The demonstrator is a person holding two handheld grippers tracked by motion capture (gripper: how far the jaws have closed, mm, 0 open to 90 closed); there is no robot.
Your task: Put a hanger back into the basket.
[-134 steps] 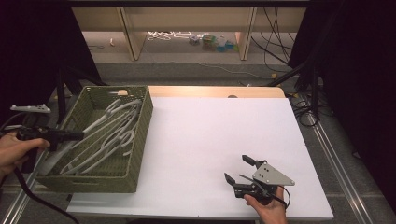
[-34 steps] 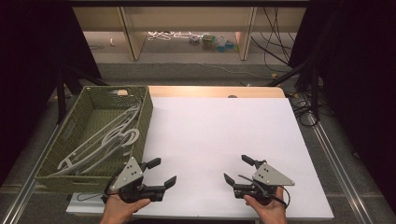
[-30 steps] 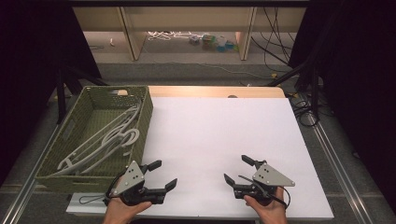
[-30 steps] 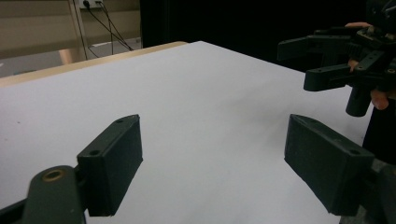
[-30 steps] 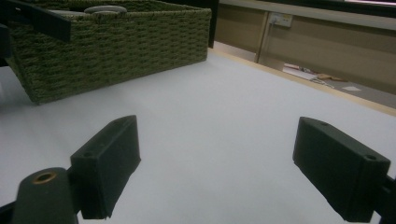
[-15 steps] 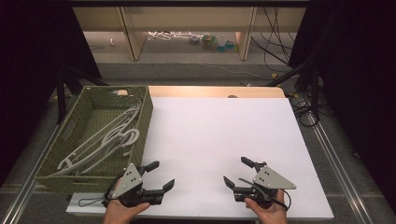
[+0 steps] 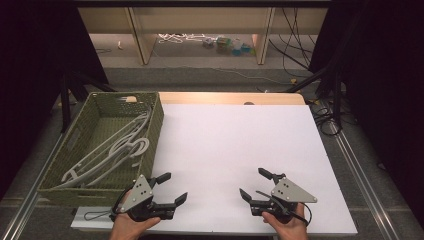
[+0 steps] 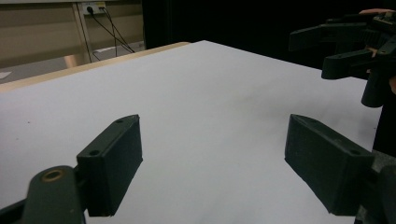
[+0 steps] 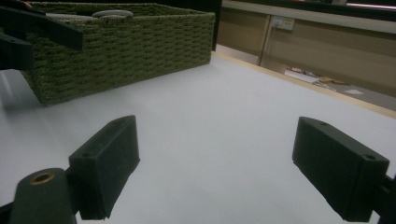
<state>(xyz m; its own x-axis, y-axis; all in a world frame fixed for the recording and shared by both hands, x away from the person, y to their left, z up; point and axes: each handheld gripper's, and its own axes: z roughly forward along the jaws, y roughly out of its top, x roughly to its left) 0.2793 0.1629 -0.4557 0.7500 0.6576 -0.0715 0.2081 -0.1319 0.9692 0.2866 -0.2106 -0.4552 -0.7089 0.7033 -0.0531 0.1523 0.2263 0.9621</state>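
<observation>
A green woven basket (image 7: 152,131) stands at the table's left with several white hangers (image 7: 116,149) lying in it. My left gripper (image 7: 171,187) rests low on the white tabletop (image 7: 235,145) near the front edge, just right of the basket's near corner. It is open, and its jaws (image 8: 215,163) hold nothing. My right gripper (image 7: 255,184) sits at the front right, facing the left one, also open with nothing between its jaws (image 9: 224,172). The right gripper view takes in the basket (image 9: 121,46) and the left gripper (image 9: 28,32). The right gripper (image 8: 345,46) appears far off in the left gripper view.
Bare wood (image 7: 225,97) borders the white sheet at the back edge. A low shelf (image 7: 200,30) with cables and small items stands beyond the table. Dark stands and cables (image 7: 325,100) flank both sides. A metal rail (image 7: 360,170) runs along the right edge.
The left gripper has come from outside the basket's left wall to the front of the table. In the last second it settled slightly lower and right. The right gripper barely shifted.
</observation>
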